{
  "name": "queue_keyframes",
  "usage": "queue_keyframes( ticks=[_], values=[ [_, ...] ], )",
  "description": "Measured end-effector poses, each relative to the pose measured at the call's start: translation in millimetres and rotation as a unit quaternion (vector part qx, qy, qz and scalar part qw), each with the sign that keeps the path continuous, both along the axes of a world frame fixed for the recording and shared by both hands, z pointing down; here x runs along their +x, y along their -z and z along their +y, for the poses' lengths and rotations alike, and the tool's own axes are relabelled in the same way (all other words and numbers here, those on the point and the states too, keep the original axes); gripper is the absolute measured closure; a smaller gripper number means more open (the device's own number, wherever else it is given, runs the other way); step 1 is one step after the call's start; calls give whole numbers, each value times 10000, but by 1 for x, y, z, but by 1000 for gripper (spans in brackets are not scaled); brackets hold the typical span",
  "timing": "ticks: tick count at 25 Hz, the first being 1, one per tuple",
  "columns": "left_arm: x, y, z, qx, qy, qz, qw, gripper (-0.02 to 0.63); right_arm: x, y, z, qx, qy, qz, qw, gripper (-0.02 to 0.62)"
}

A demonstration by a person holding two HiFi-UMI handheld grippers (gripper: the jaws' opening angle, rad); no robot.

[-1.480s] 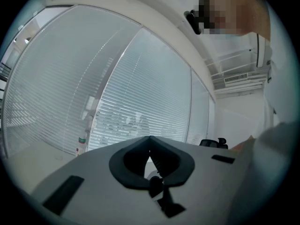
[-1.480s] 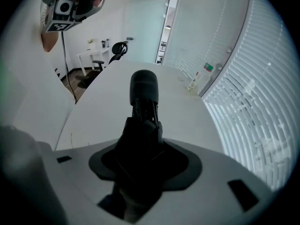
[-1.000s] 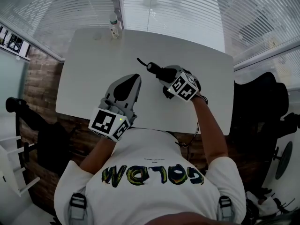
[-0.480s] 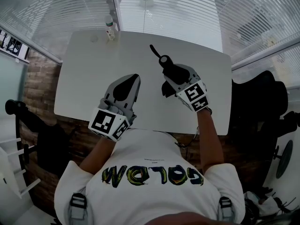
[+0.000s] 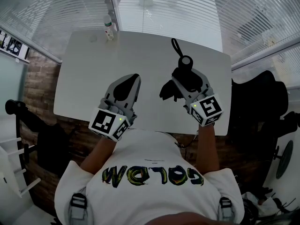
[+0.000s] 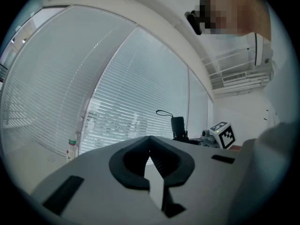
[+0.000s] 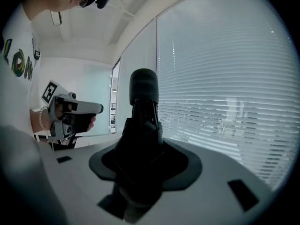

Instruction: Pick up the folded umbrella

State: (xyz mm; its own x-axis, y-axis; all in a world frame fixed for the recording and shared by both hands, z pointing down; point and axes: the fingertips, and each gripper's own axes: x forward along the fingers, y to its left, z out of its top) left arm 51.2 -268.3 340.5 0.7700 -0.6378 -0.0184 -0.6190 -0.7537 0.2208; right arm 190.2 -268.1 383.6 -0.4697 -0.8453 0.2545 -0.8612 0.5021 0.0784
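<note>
My right gripper (image 5: 185, 78) is shut on the black folded umbrella (image 5: 186, 62) and holds it above the white table (image 5: 93, 74). The round handle end and its wrist loop (image 5: 175, 46) point away toward the window, and loose canopy fabric hangs out at the near left. In the right gripper view the umbrella (image 7: 143, 95) fills the gap between the jaws of my right gripper (image 7: 144, 142). My left gripper (image 5: 132, 80) is shut on nothing at the table's near middle. From the left gripper (image 6: 150, 138) view, the umbrella (image 6: 178, 127) shows off to the right.
A small bottle (image 5: 108, 30) stands at the table's far left edge, in front of the window blinds (image 5: 187, 8). A black chair (image 5: 262, 107) is beyond the table's right side. Brick flooring (image 5: 42, 78) runs along the left.
My right gripper has lifted the umbrella off the table and swung to the right, turning the handle from pointing left to pointing away. The left gripper has stayed put.
</note>
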Motion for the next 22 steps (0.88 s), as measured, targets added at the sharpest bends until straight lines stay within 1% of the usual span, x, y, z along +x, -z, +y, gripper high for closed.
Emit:
queue_keyframes(
  ticks=[5, 11, 17, 22],
  values=[
    [3, 2, 3, 19, -14, -10, 10000, 595, 4, 30, 17, 376, -107, -96, 9992, 388],
    [4, 5, 0, 22, -22, 15, 10000, 595, 7, 62, 32, 693, -208, -378, 9967, 388],
    [4, 7, -2, 37, -35, 18, 10000, 595, 9, 81, 47, 869, -374, -594, 9937, 387],
    [4, 9, -1, 53, -53, 17, 10000, 595, 10, 86, 56, 944, -460, -636, 9924, 387]
  ],
)
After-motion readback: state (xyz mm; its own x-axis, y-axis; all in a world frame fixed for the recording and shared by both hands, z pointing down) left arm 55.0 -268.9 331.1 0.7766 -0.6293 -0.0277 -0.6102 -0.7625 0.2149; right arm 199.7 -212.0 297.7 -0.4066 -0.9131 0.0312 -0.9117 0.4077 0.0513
